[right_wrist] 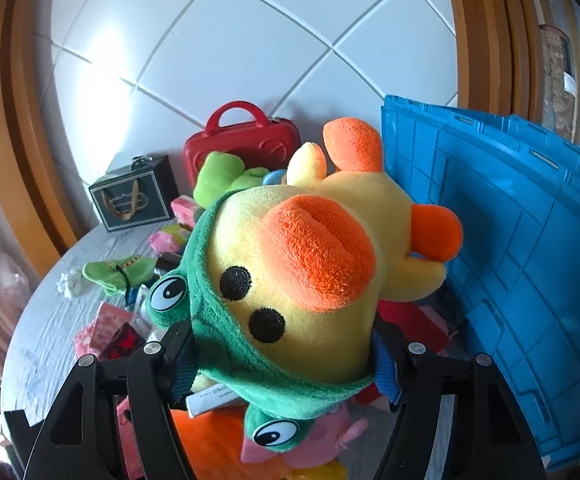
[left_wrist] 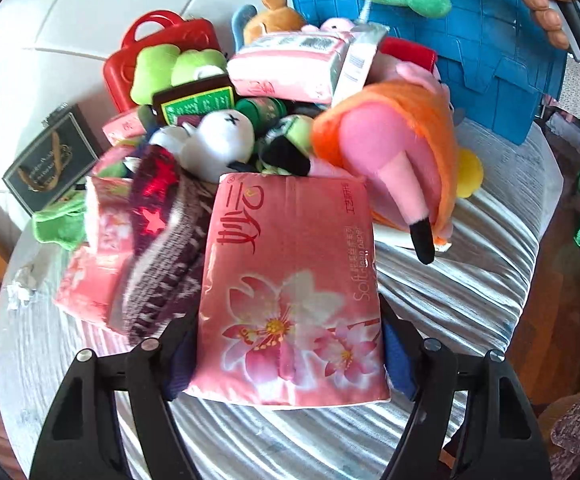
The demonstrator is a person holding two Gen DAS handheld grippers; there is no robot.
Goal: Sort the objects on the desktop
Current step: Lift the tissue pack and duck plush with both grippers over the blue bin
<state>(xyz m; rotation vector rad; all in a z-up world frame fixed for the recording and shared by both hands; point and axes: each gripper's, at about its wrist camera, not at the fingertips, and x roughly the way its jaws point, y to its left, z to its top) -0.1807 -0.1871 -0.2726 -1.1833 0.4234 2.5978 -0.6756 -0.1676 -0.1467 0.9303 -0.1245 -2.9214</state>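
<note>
The left gripper is pinching a pink tissue pack at the pile's six o'clock edge; the right gripper is clamping a yellow duck plush. Both are mid-pickup; next probably comes carrying each toward the blue crate at three o'clock.

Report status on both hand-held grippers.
Left hand-held gripper clamped on pink tissue pack. Right holds duck plush. Blue crate close right.
</note>
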